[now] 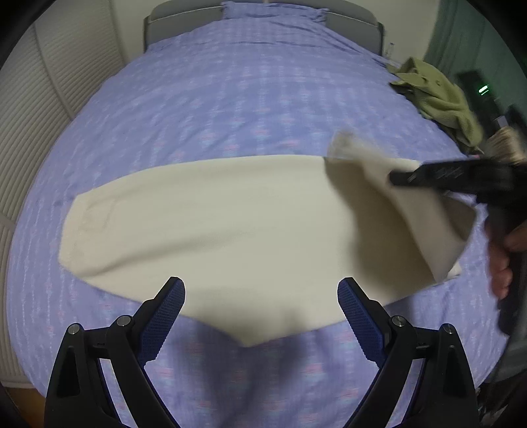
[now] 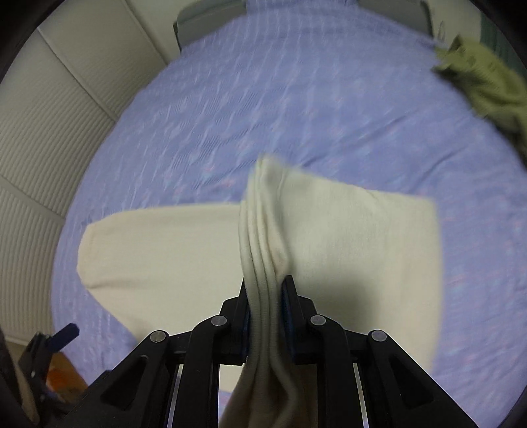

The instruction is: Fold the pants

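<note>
Cream pants lie flat across a purple bedspread, folded lengthwise. My left gripper is open and empty, hovering above the pants' near edge. My right gripper is shut on the bunched right end of the pants and holds it lifted off the bed. In the left wrist view the right gripper shows at the right, with that end of the cloth raised and turned over toward the left. The frames are blurred by motion.
An olive green garment lies crumpled at the bed's far right edge; it also shows in the right wrist view. A grey headboard stands at the far end. White slatted closet doors run along the left.
</note>
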A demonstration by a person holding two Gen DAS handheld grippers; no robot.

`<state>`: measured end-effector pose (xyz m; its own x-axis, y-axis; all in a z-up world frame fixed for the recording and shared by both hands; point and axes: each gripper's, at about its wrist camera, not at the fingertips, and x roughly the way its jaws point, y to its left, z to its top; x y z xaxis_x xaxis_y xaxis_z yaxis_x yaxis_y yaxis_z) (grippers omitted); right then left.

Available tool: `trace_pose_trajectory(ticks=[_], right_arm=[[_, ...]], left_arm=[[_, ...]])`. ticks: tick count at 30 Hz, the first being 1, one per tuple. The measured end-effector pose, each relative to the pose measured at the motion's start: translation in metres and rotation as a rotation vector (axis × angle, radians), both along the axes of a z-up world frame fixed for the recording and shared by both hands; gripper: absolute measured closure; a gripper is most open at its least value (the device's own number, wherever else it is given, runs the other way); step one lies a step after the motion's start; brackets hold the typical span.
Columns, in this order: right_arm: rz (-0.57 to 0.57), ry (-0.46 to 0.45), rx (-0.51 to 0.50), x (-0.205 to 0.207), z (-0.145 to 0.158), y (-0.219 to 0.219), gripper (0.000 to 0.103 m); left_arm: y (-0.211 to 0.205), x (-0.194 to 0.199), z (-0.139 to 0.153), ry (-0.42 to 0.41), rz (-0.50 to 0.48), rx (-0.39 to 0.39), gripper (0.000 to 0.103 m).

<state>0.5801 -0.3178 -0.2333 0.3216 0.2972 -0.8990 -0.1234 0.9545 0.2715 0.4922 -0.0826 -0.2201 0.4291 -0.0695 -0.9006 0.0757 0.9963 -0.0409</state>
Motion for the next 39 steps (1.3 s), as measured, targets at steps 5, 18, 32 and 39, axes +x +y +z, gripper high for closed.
trace_pose_trajectory(ticks=[5,18,32,39], right_arm=[[-0.007,0.143,0.056,0.002,-0.061,0.055,0.098],[-0.126,-0.081,-0.198,-0.047,-0.005,0.031,0.059],[-0.339,0.000,-0.064,-0.069,-0.050,-0.027,0.059],[-0.335,0.006,-0.018,-0.060,-0.060,-0.028,0.059]], left_arm=[[0.045,0.004,-0.010,0.015,0.038,-0.022,0.008],[0.025,0.057,-0.012,-0.037,-0.245,-0.240,0.008],[-0.058,0.193,-0.105,0.231,-0.258,-0.550,0.032],[-0.059,0.198,-0.130,0.285,-0.178,-0.627,0.032]])
